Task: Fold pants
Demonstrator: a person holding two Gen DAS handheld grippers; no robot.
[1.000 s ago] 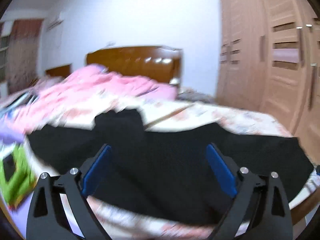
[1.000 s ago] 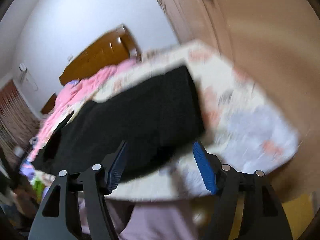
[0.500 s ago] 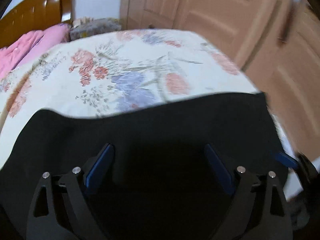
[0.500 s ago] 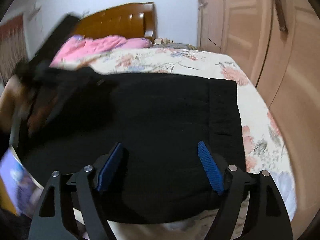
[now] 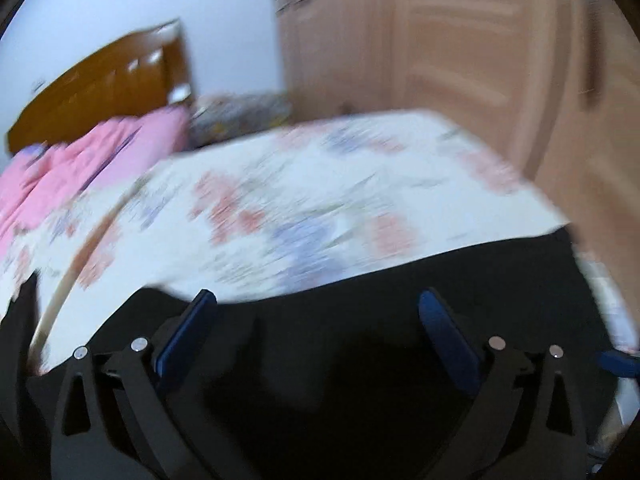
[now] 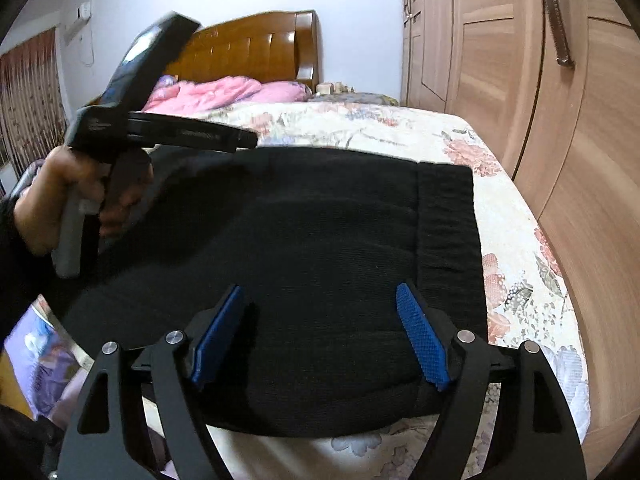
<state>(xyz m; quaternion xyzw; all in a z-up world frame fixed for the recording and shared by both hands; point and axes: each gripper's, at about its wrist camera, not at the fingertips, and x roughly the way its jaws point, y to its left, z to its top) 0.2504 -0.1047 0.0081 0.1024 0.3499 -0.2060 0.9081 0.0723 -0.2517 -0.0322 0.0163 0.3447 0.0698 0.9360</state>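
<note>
Hovering: both grippers spread wide [image 5: 316,320] [image 6: 320,312] | black pants [image 6: 320,220] flat | floral bedsheet [image 6: 520,240]

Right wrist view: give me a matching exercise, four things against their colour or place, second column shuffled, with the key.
Things:
1. pants
2. quilt
3. headboard
4. wardrobe

Descriptions:
A. brown wood, against the far wall
B. black, spread on the floral bedsheet
C. light wood, along the bed's right side
D. pink, bunched near the head of the bed

Pairs: 1-B, 2-D, 3-A, 4-C
</note>
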